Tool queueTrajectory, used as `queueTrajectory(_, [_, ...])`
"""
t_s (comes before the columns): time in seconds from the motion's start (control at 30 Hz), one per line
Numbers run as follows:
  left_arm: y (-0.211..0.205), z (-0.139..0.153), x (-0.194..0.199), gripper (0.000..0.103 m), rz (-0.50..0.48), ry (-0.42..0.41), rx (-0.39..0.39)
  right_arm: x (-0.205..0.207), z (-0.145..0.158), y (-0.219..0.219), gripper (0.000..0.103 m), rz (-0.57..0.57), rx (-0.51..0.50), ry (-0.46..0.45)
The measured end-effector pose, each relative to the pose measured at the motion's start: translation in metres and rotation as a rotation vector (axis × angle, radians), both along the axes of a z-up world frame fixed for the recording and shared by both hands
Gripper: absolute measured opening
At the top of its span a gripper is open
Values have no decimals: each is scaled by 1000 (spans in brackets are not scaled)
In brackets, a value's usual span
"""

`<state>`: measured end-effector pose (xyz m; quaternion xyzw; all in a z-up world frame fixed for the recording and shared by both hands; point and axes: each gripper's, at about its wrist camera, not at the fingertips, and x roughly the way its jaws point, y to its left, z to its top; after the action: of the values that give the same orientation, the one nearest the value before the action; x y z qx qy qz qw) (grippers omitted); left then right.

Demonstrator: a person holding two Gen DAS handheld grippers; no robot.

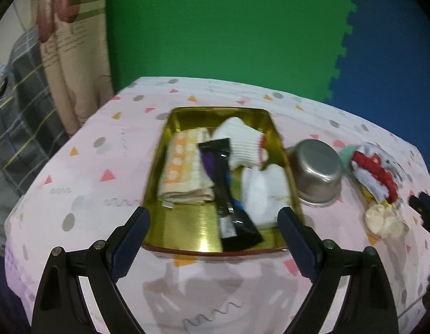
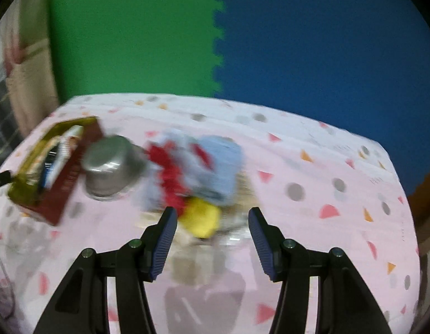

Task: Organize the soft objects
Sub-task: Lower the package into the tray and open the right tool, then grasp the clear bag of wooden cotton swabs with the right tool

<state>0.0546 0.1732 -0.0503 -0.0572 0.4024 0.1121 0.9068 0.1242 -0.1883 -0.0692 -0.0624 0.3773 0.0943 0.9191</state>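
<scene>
A gold tin tray (image 1: pixel 184 232) sits mid-table. It holds a folded orange-and-white towel (image 1: pixel 185 171), white socks (image 1: pixel 242 142), a white cloth (image 1: pixel 261 194) and a black packet (image 1: pixel 231 203). My left gripper (image 1: pixel 213 224) is open and empty above the tray's near end. A pile of soft things lies to the right: a red-and-white cloth (image 1: pixel 377 171), a light blue cloth (image 2: pixel 219 167), a yellow piece (image 2: pixel 201 220). My right gripper (image 2: pixel 212 222) is open and empty just in front of that pile, which is blurred. The tray (image 2: pixel 62 192) shows at the left there.
An upturned steel bowl (image 1: pixel 316 171) stands between the tray and the pile, also in the right wrist view (image 2: pixel 110 167). The table has a pink patterned cloth (image 1: pixel 84 167). Green and blue foam mats are behind. A curtain hangs at the far left.
</scene>
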Motion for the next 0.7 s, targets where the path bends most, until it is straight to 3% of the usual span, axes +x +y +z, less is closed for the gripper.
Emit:
queueTrajectory(0.37, [-54, -9, 10, 91, -182, 34, -8, 63, -50, -26, 55, 7, 8, 102])
queueTrajectory(0.63, [-119, -18, 27, 91, -352, 68, -14, 88, -65, -34, 55, 25, 109, 105])
queueTrajectory(0.7, [-134, -21, 30, 91, -384, 76, -19, 86, -65, -31, 54, 44, 87, 97])
